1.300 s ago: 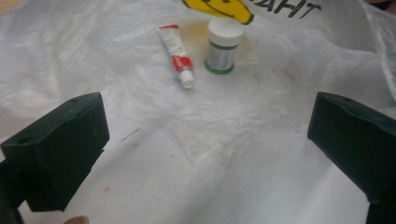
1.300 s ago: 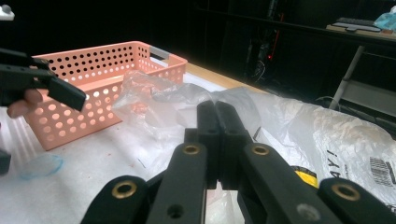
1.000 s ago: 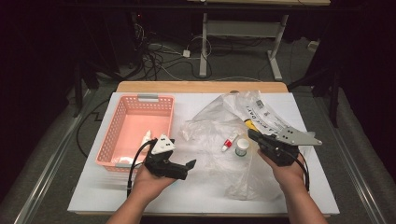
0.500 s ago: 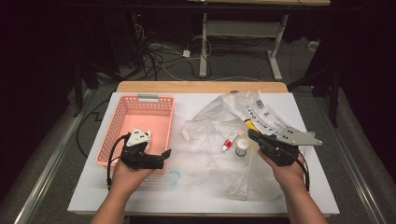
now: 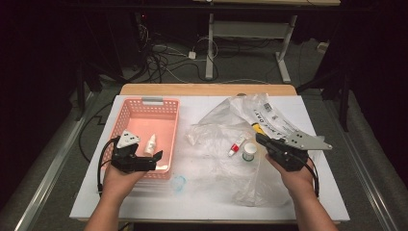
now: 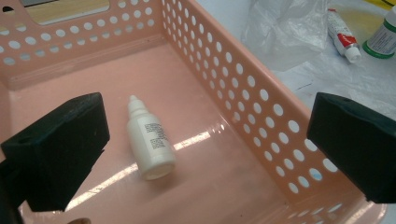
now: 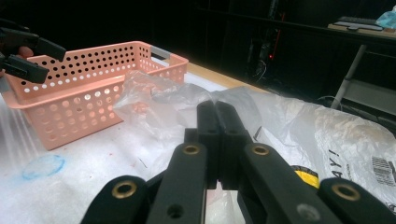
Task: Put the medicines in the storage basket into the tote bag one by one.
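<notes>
In the high view the left gripper [image 5: 156, 157] sits at about 8 o'clock on the white counter [image 5: 202, 202], held in the left hand [image 5: 120, 178] over the near rim of the pink basket [image 5: 126, 115]. Its jaws stand wide apart and hold nothing; in the left gripper view they frame a small white dropper bottle [image 6: 149, 140] that lies on its side on the basket floor, nozzle toward 12 o'clock, touching neither jaw. Just outside the basket's near right corner, at about 6 o'clock, a blue ring mark [image 5: 179, 183] shows on the counter. Across the middle and right of the counter spreads a crumpled clear plastic bag [image 5: 226, 130] with black print. On it, toward 3 o'clock, lie a small red-and-white tube [image 5: 236, 145] and, just beside it, a white jar [image 5: 249, 151] with a green label. The right gripper [image 5: 259, 138], in the right hand [image 5: 296, 175] at about 4 o'clock, points toward the jar; in the right gripper view its jaws are pressed together with nothing between them. A yellow cap [image 7: 306, 176] peeks out beside them under the bag.
</notes>
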`<state>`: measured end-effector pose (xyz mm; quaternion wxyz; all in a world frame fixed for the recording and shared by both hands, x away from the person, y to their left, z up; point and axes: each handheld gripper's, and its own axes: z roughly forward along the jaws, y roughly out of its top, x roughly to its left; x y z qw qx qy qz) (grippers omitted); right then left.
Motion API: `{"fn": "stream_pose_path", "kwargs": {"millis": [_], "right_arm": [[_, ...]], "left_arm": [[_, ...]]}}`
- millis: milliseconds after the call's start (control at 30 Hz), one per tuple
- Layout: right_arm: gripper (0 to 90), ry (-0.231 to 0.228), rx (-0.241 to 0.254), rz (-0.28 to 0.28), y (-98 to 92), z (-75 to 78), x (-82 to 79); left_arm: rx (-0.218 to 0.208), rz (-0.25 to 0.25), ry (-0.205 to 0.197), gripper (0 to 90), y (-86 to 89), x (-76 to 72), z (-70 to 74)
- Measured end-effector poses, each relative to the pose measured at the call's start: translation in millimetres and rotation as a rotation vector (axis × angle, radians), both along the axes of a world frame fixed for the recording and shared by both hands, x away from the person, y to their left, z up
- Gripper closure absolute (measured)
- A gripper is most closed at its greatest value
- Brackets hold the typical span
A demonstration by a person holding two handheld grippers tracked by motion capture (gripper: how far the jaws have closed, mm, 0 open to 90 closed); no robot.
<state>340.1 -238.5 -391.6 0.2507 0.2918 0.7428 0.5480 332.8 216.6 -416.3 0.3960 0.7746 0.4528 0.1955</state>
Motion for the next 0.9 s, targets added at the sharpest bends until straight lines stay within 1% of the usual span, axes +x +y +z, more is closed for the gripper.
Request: {"fn": "stream_pose_path", "kwargs": {"millis": [133,233,267,367,400,433,500,567,767,867,900], "right_arm": [[90.0,-0.002,0.0,0.0,-0.3,0.2,-0.1],[90.0,-0.005,0.0,0.0,0.2,0.6,-0.6],[90.0,-0.001,0.0,-0.002,0.6,0.8,-1.1],[90.0,-0.006,-0.001,0.0,0.5,0.5,-0.3],[90.0,0.001,0.0,-0.001,0.6,-0.2,-0.2],[90.0,0.0,-0.004,0.0,0.5,-0.9,0.6],[90.0,0.003,-0.005,-0.001,0.8,-1.8,1.0],[90.0,0.004,-0.004,-0.001,0.6,-1.6,1.0],[90.0,0.002,-0.004,-0.006,-1.0,-0.8,0.7],[90.0,0.001,-0.003,-0.005,-0.2,-1.0,0.7],[90.0,0.001,-0.004,-0.004,0.0,-1.1,0.7]], "left_arm": [[0.0,-0.003,0.005,0.0,-0.9,0.2,1.0],[-0.016,0.003,0.004,0.0,-0.2,1.5,3.1],[-0.014,0.001,0.007,0.0,-0.6,2.6,4.3],[-0.023,0.006,0.009,0.0,-2.2,8.1,10.1],[-0.027,0.01,0.008,0.0,-2.6,10.7,12.3],[-0.034,0.012,0.007,0.0,-3.0,13.6,14.2],[-0.024,0.014,0.014,0.0,-4.5,20.4,17.5],[-0.027,0.016,0.034,0.0,-3.9,29.7,19.7],[0.004,0.043,0.089,0.0,-1.6,55.3,20.3],[0.013,0.053,0.132,0.0,0.7,66.8,16.3],[0.022,0.055,0.149,0.0,1.3,70.4,14.6]]}}
